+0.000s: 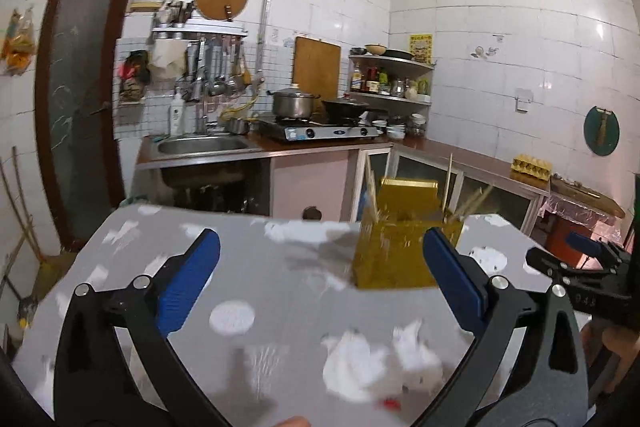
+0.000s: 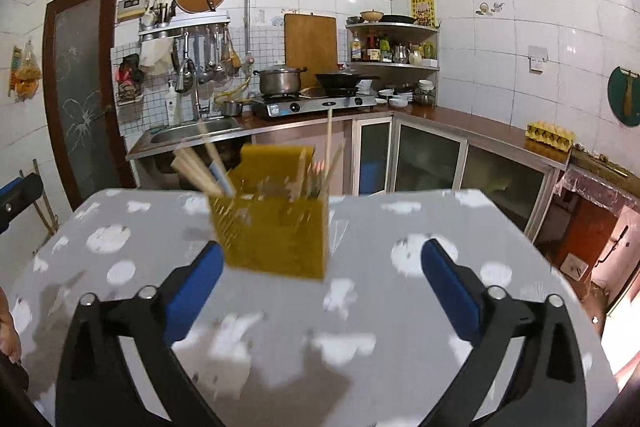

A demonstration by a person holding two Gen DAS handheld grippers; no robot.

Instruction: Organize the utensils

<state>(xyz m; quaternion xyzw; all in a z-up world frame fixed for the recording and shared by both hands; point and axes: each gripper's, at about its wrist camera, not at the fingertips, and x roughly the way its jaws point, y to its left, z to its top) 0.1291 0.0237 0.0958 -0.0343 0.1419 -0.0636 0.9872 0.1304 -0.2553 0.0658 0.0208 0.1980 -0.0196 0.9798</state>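
A yellow slotted utensil holder (image 1: pixel 400 255) stands on a table covered with a grey cloth with white patches (image 1: pixel 260 287). Pale chopsticks (image 2: pixel 200 163) and other utensils lean out of its top, blurred. My left gripper (image 1: pixel 322 238) is open with nothing between its blue pads; the holder sits ahead of it, close to the right pad. My right gripper (image 2: pixel 323 249) is open and empty too, with the holder (image 2: pixel 276 235) just beyond its left pad. A blue finger of the right gripper (image 1: pixel 584 245) shows at the left wrist view's right edge.
Behind the table (image 2: pixel 400 307) runs a kitchen counter with a sink (image 1: pixel 202 145), a stove carrying a pot (image 1: pixel 292 103) and a wok (image 2: pixel 344 79), and a corner shelf of bottles. An egg carton (image 2: pixel 550 135) sits on the counter to the right. A door (image 1: pixel 80 107) stands at left.
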